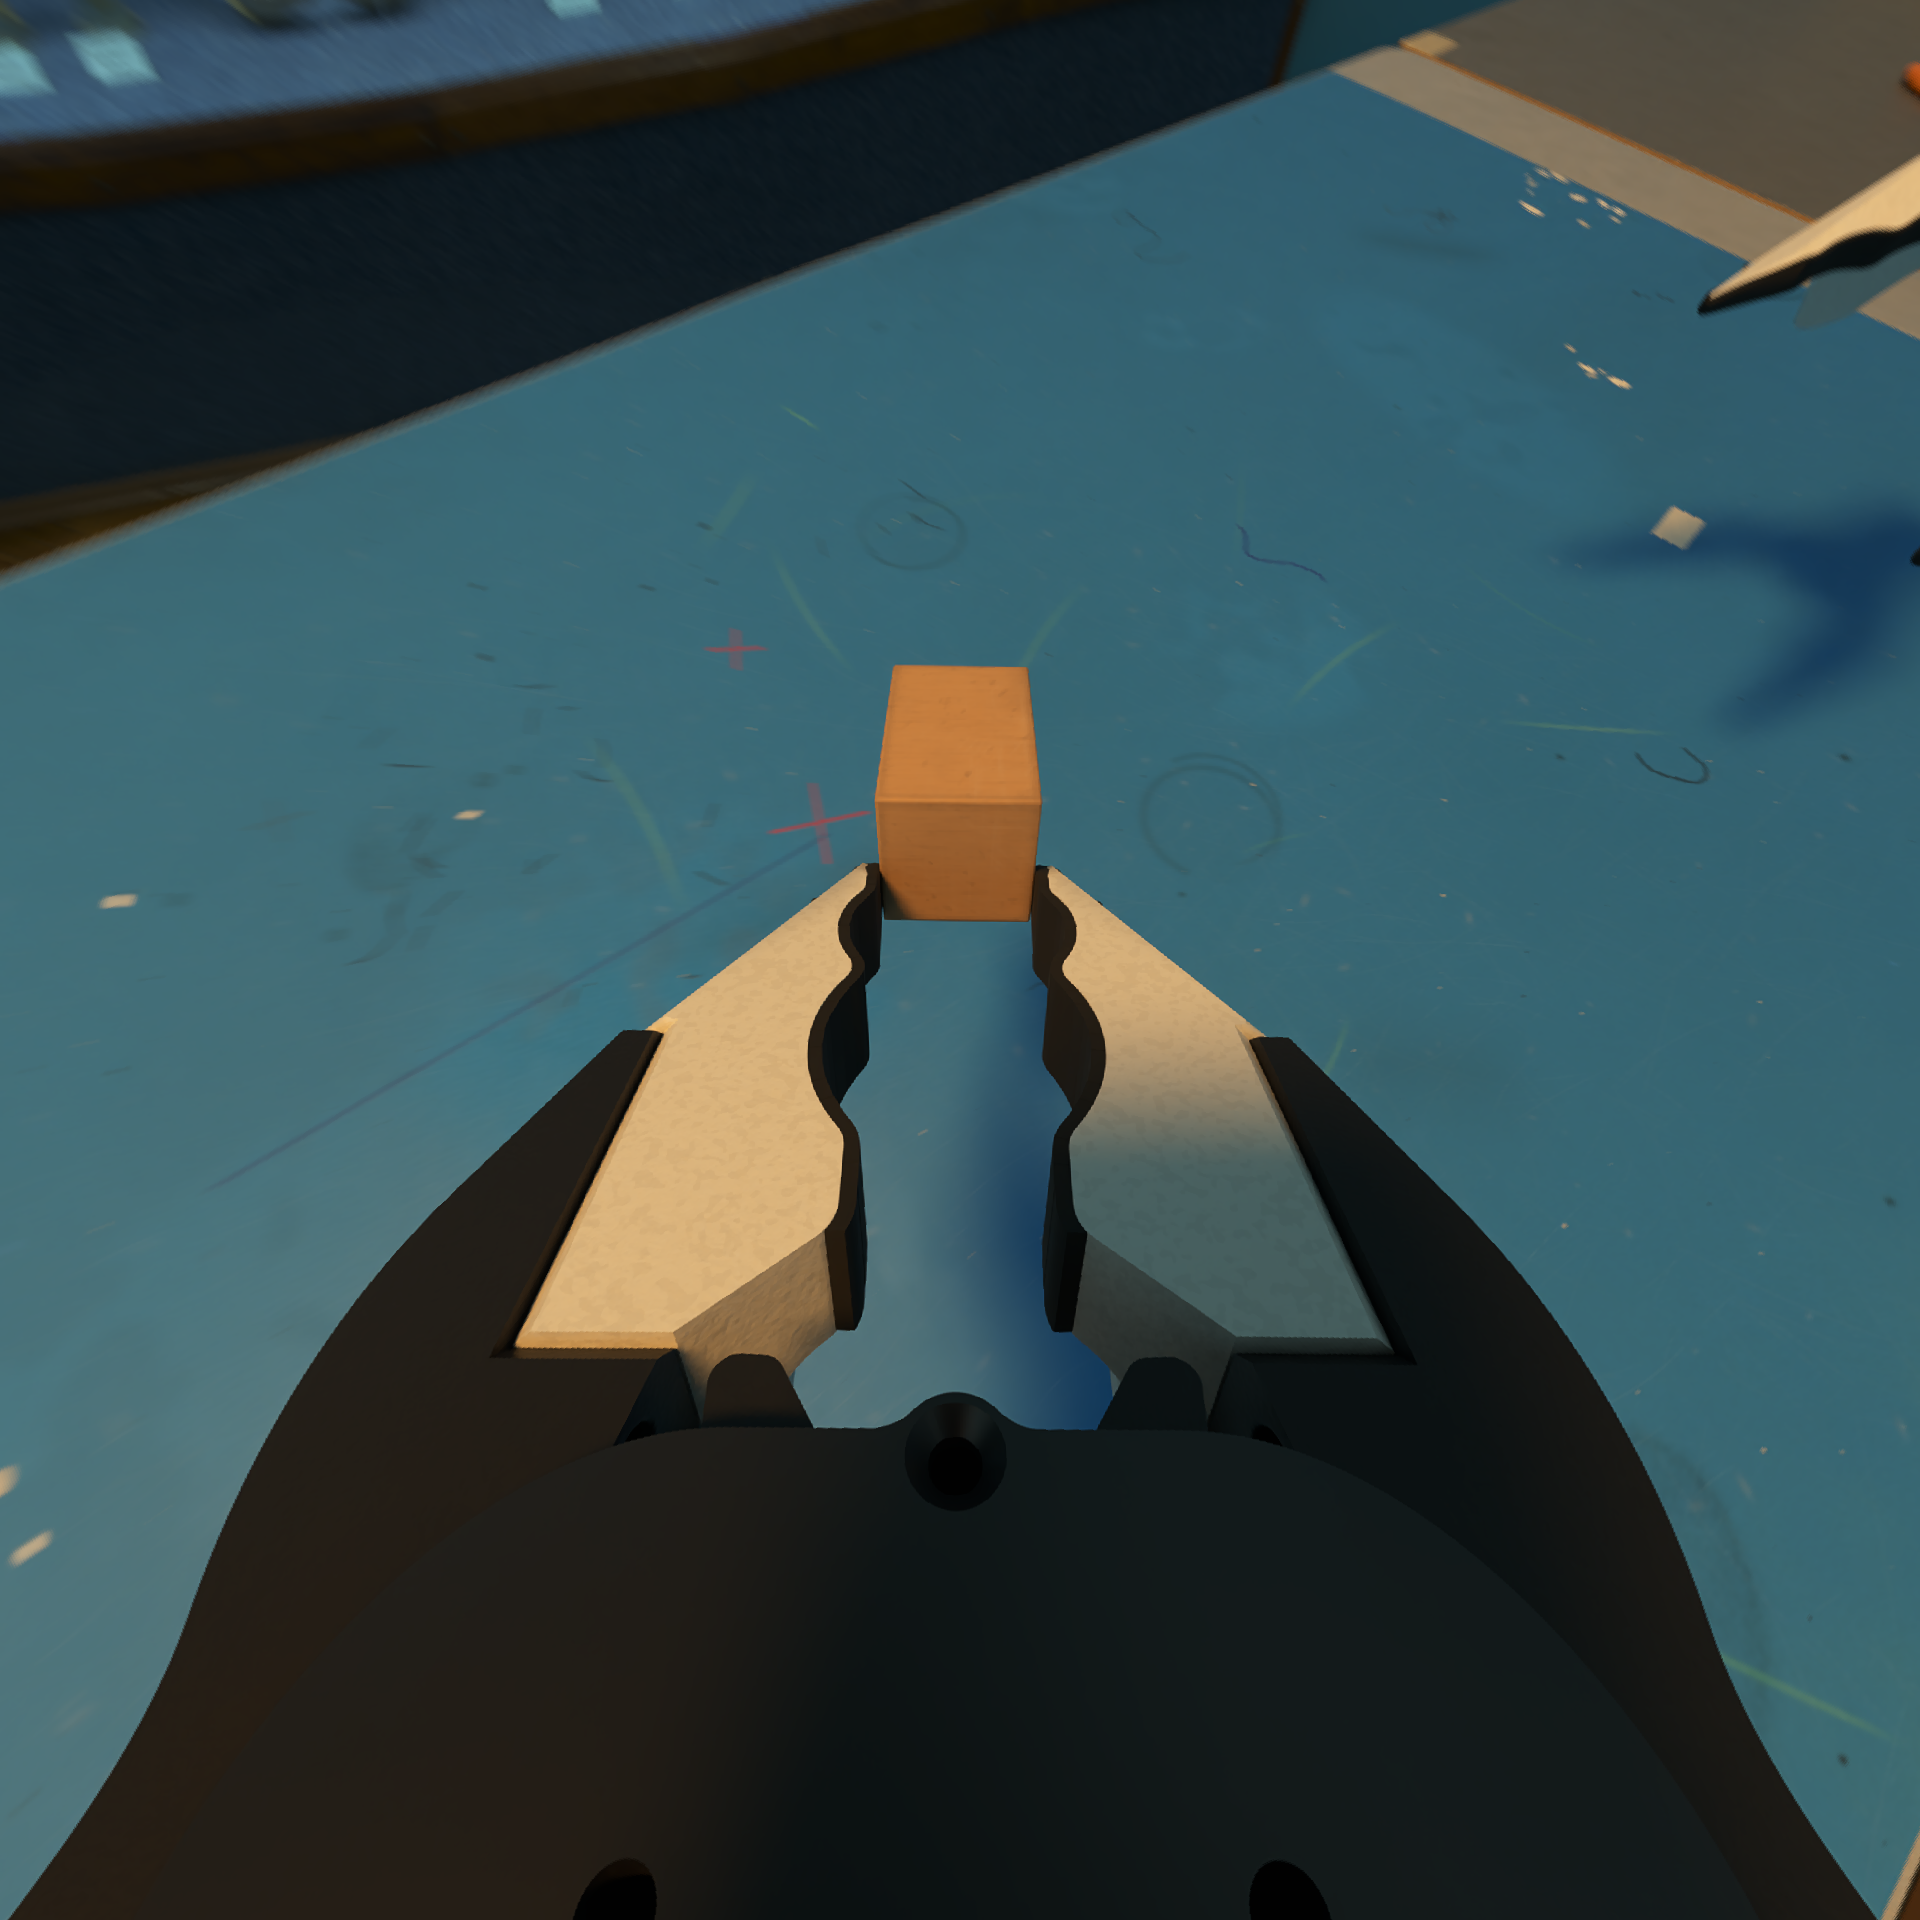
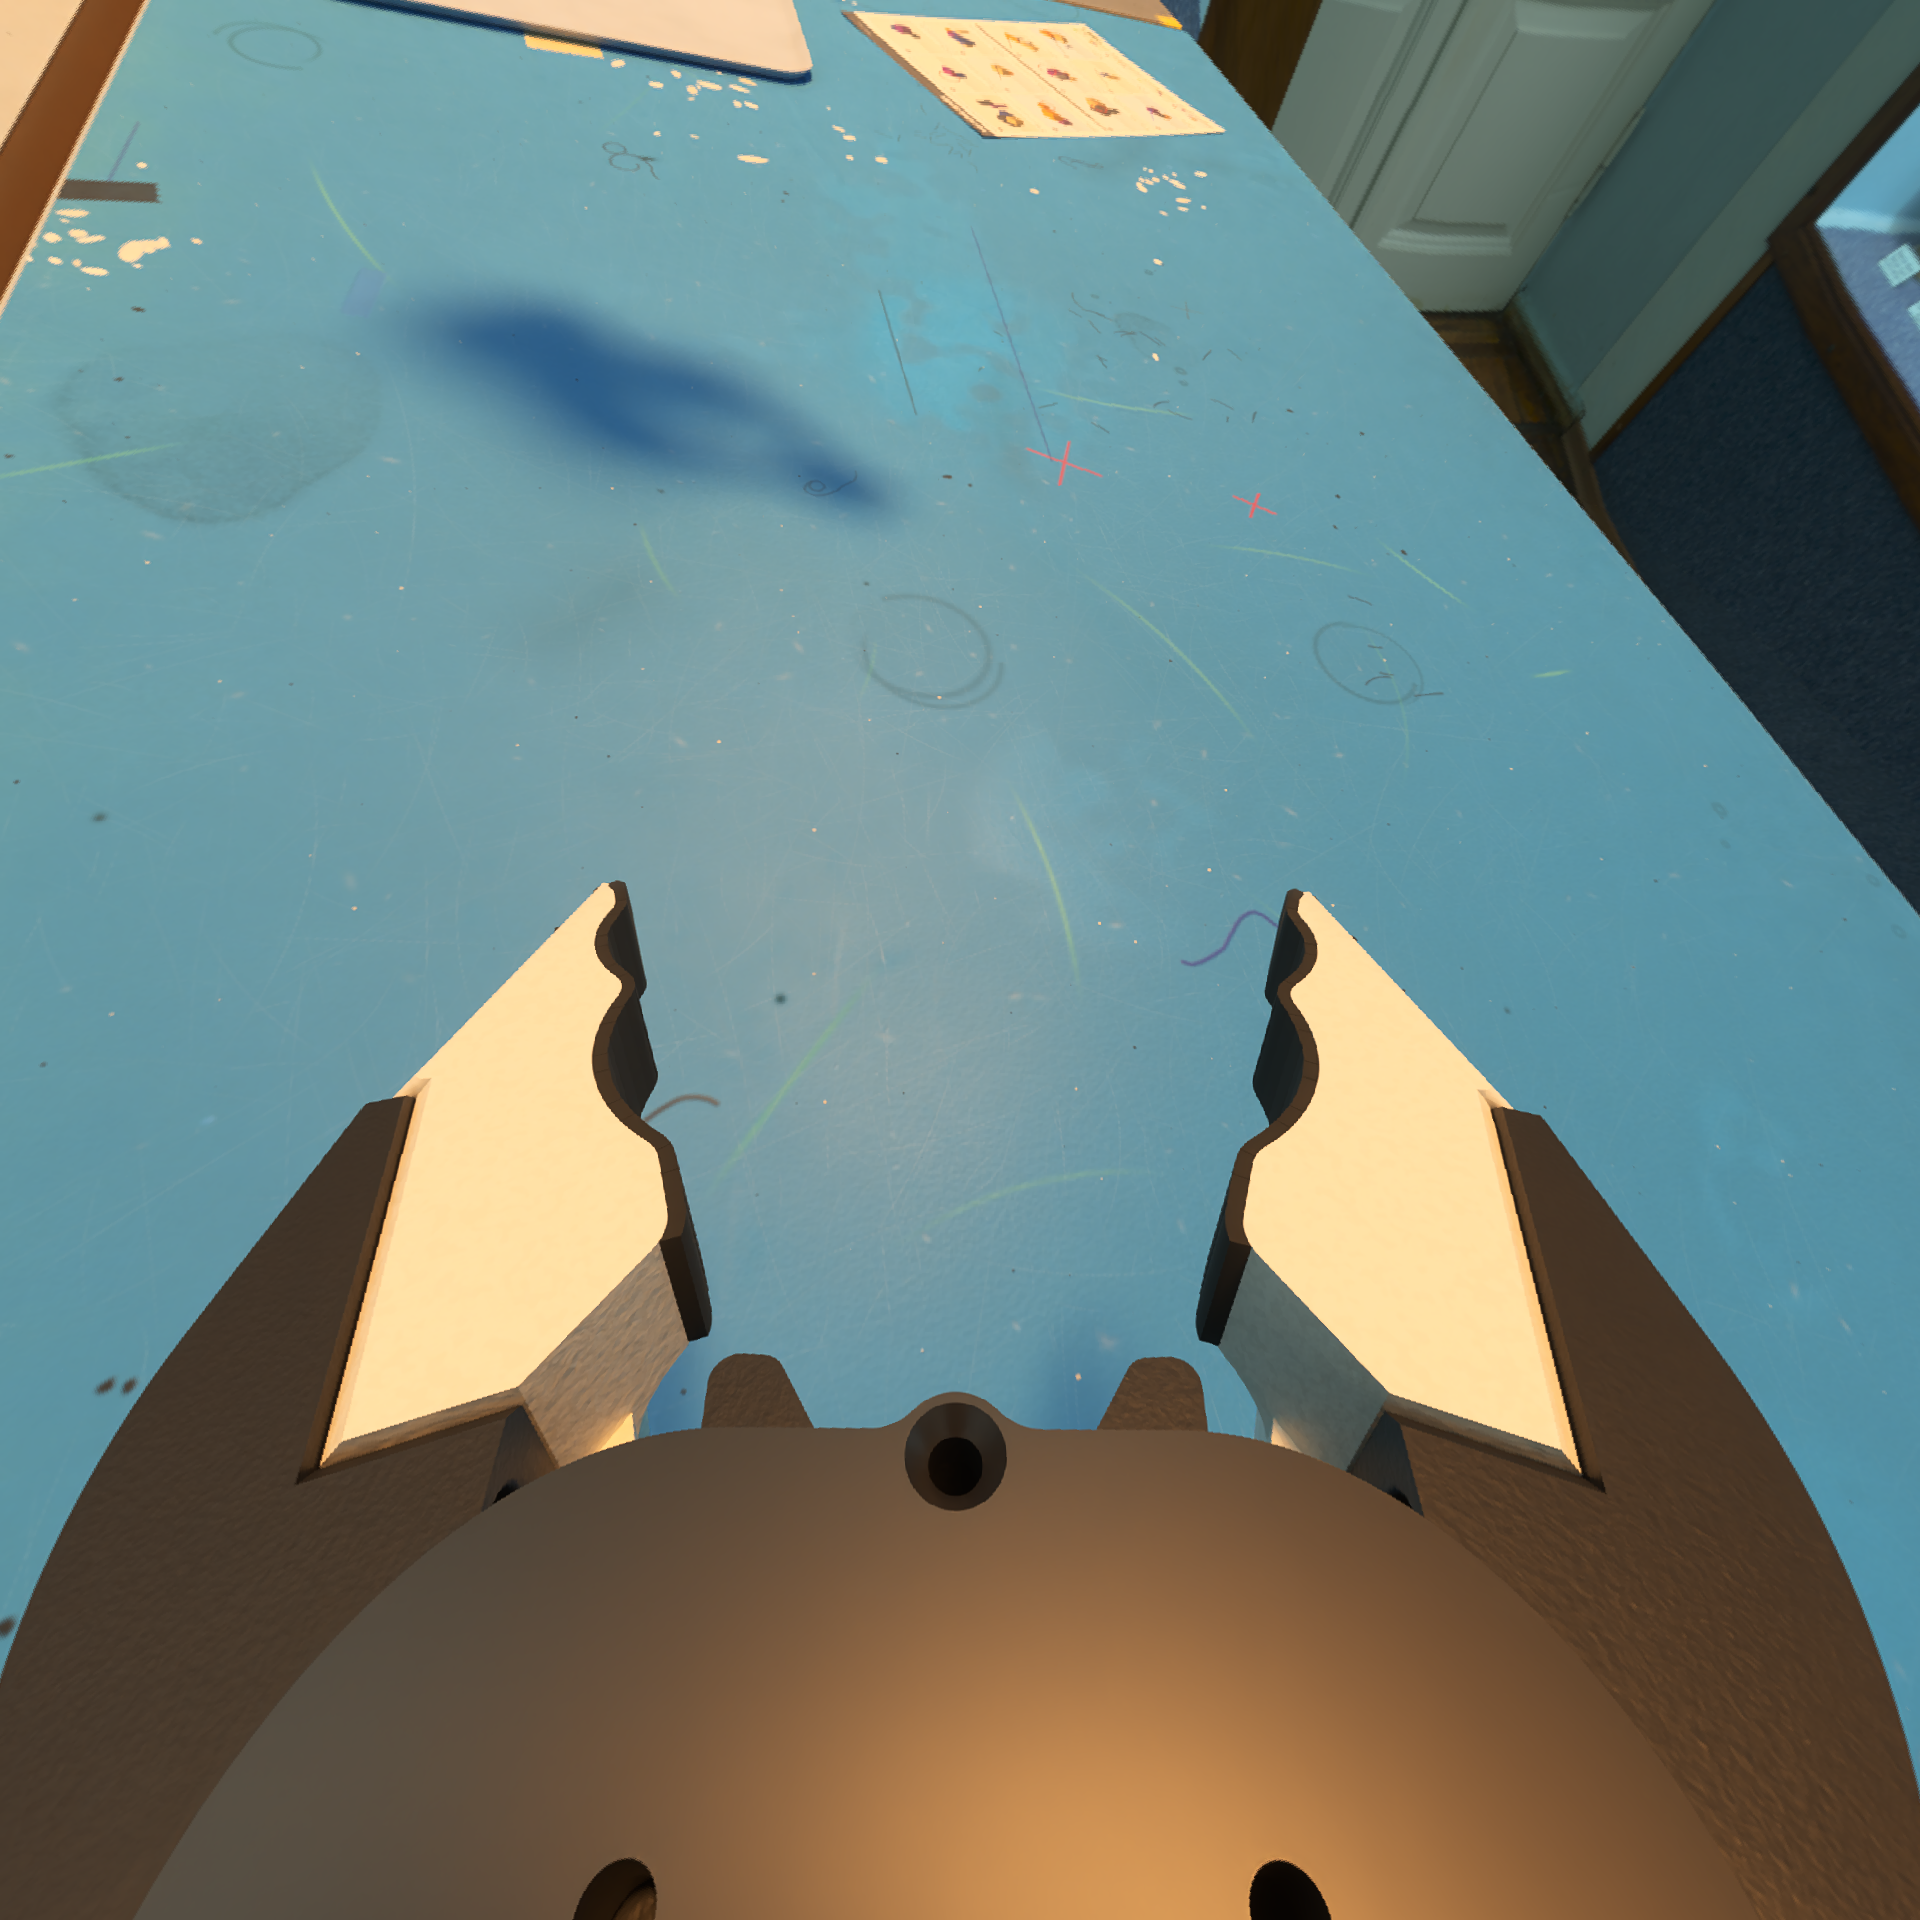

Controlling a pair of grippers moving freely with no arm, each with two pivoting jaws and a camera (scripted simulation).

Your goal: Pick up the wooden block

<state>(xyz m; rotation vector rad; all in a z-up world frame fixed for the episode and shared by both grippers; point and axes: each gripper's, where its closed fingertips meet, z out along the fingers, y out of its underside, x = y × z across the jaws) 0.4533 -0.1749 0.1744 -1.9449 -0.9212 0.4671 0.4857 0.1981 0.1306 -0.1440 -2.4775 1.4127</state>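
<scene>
left gripper [image 1: 956, 894] fingers clamped, right gripper [image 2: 954, 904] spread

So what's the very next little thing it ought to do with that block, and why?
Probably lift the left gripper straight up: its fingertips already pinch the near end of the wooden block, seemingly closed on it. The right gripper is open over the bare table.

You see a wooden block [image 1: 957, 800] with a smooth, matt orange-tan finish. The surface [image 1: 1351, 935] looks like matt blue paint, scuffed and scratched. The left hand-held gripper [image 1: 957, 896] has matt black housing and grainy cream finger faces.
</scene>
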